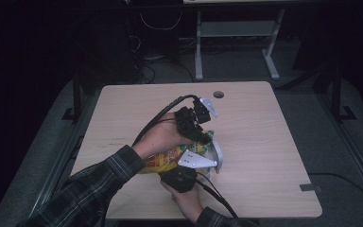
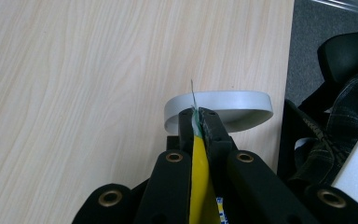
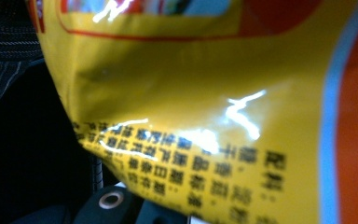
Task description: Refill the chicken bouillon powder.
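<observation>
Clamping the top edge of a yellow snack bag (image 2: 198,186), the left gripper (image 2: 198,122) has its black jaws pressed together on the foil, a thin sliver of seal poking out past the tips. Beyond those tips sits a grey bowl (image 2: 223,102), near the table's (image 2: 74,93) edge, with bare wood to the jaws' left. Rows of black print cross the bag (image 3: 205,116) in the right gripper view, seemingly Chinese characters, too blurred to read. From above, the right gripper (image 1: 189,172) sits at the bag's (image 1: 163,161) near side, its jaws closed and apparently gripping the pack, though the contact is hidden. What the bowl (image 1: 217,158) holds cannot be made out.
</observation>
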